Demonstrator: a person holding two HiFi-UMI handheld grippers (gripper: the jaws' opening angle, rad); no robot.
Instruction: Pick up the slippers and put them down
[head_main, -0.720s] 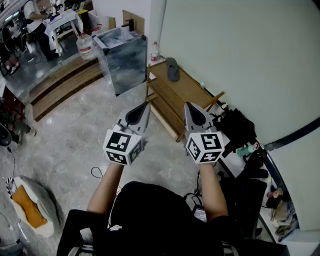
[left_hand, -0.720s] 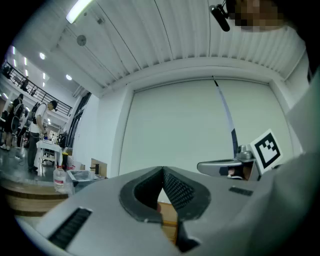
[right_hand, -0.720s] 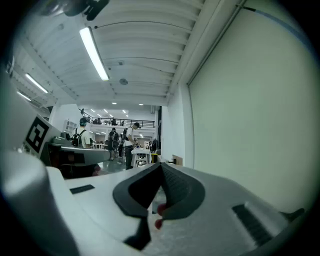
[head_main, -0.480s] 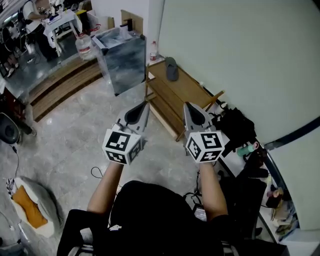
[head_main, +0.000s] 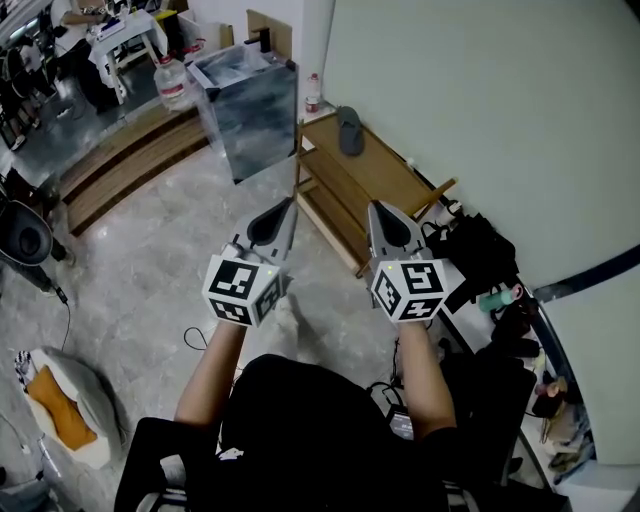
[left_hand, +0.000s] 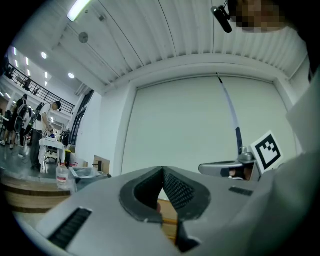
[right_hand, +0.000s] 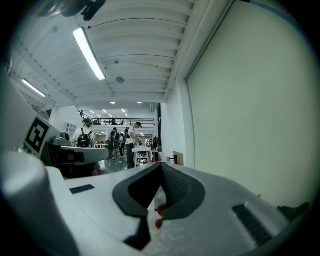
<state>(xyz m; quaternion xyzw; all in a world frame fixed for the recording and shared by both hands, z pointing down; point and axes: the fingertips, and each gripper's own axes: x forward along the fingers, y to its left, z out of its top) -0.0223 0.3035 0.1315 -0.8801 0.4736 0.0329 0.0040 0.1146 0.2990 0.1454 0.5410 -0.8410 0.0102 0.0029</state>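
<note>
I hold both tools level over the pale marble floor (head_main: 150, 250), side by side and apart. My left gripper (head_main: 291, 204) has its fingers pressed together at the tips with nothing between them. My right gripper (head_main: 371, 208) is closed the same way and is also empty.

Ahead of them, one slipper (head_main: 347, 130) lies on the top board of a low wooden rack (head_main: 390, 185) that stands along the pale wall (head_main: 480, 100). It is a single dark grey shoe, plain and matt, with rounded ends and a slightly broader end nearer me. From this height I cannot make out its strap or tell toe from heel.

The slipper rests flat at the rack's far end, well apart from both grippers and near a small red-capped bottle (head_main: 313, 92). Its long axis runs away from me, almost straight up the head view, leaning a little leftward at the far end. It lies at an angle across the rack's top board. A grey metal box (head_main: 250, 110) stands just left of the rack.
</note>
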